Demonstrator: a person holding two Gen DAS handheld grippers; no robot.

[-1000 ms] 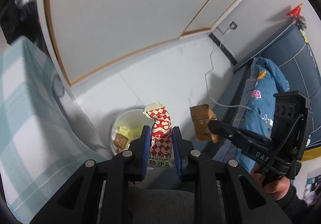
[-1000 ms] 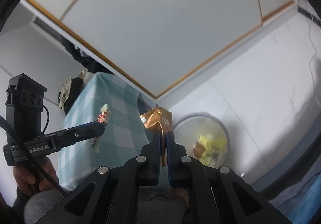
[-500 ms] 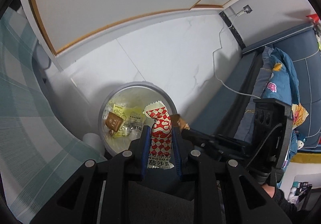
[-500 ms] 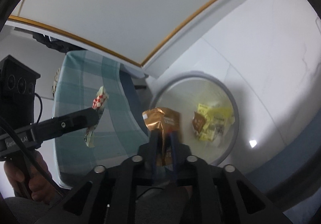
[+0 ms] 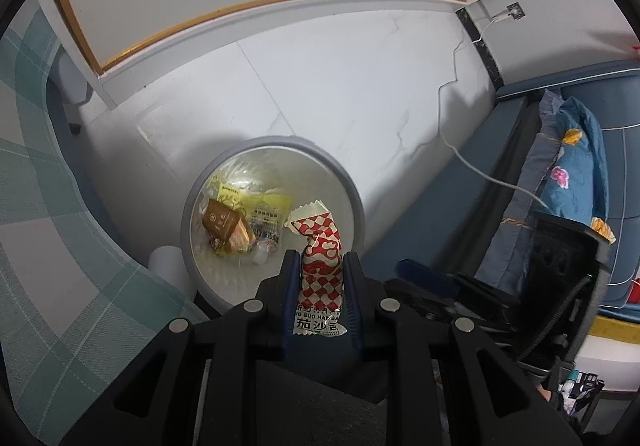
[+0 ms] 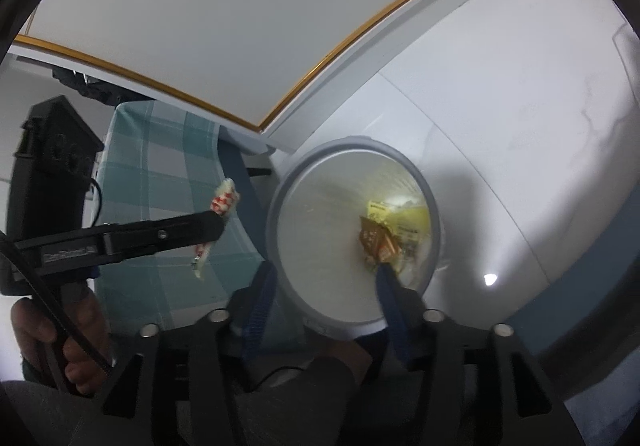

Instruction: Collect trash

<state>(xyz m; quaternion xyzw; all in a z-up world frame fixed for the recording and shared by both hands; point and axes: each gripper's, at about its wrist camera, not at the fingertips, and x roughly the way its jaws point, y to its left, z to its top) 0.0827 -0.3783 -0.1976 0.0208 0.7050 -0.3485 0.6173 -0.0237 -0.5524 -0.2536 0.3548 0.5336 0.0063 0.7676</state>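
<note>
Right gripper (image 6: 324, 288) jaws opening, empty, over the bin (image 6: 280, 202); left gripper (image 5: 321, 272) clamps the wrapper (image 5: 320, 258); release it toward 11 o'clock, inside the rim.

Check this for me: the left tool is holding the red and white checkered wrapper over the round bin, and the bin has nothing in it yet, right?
Not quite. The left tool does hold the red and white checkered wrapper over the round bin, but the bin is not empty: the left wrist view shows a brown packet and a yellow wrapper already lying in it.
</note>
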